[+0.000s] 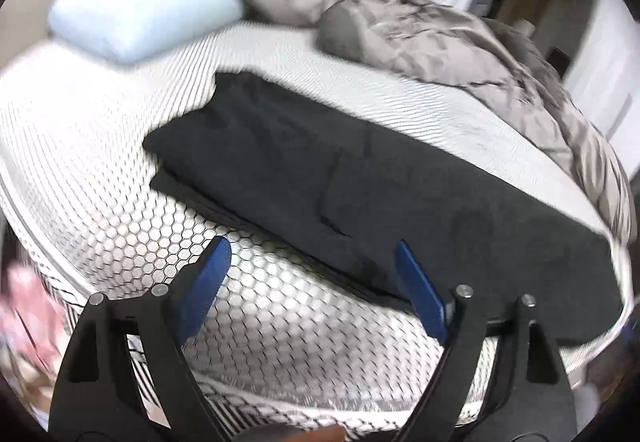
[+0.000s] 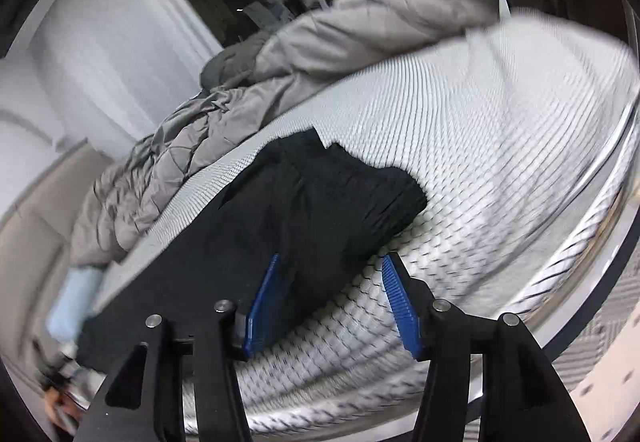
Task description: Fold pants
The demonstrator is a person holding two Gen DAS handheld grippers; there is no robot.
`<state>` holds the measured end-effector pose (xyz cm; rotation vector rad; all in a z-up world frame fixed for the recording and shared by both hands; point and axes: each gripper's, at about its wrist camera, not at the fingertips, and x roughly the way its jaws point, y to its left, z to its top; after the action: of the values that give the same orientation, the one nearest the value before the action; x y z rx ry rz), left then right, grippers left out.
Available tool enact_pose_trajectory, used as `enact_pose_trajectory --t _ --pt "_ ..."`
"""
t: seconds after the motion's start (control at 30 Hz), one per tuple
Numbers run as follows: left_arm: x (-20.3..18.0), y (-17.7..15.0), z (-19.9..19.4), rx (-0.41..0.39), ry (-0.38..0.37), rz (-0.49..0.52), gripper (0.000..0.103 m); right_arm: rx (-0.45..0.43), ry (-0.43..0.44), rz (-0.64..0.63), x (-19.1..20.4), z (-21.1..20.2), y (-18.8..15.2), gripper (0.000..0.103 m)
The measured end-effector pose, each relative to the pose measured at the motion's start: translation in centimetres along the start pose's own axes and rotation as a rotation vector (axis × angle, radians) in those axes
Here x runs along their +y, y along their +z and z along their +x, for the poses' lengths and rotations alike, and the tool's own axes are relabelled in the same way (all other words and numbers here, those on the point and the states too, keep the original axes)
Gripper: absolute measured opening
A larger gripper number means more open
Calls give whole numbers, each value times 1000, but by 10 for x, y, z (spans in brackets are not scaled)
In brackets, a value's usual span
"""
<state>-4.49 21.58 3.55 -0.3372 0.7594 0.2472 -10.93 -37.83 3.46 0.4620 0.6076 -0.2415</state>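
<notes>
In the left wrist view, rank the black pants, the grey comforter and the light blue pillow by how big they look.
1. Black pants, though nearest the camera, which inflates them.
2. Grey comforter.
3. Light blue pillow, clearly smallest.

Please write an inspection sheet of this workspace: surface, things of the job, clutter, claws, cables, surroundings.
Surface: white honeycomb-patterned mattress.
Job's things: black fabric pants, lying flat in a long folded strip.
Clutter: rumpled grey quilted blanket; light blue rectangular pillow.
Claws: left claw open, empty, above the mattress; right claw open, the pants' edge seen between its fingers, not gripped.
Cables: nothing seen.
Surroundings: white curtain, blurred.
</notes>
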Motion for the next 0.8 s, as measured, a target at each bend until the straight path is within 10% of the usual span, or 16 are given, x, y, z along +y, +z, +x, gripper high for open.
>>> enact_pose_trajectory --t 0.13,0.4,0.53,0.8 --pt "-51 -14 -28 -51 -105 149 102 11 15 -199 41 -9 -5 93" --pt "-207 -57 20 60 -323 335 102 160 188 -487 142 63 -23 96" --pt "-269 -95 51 127 -285 485 102 252 202 -602 177 113 -41 96" --pt "-240 -103 43 122 -228 493 102 172 -4 -658 91 94 -38 96"
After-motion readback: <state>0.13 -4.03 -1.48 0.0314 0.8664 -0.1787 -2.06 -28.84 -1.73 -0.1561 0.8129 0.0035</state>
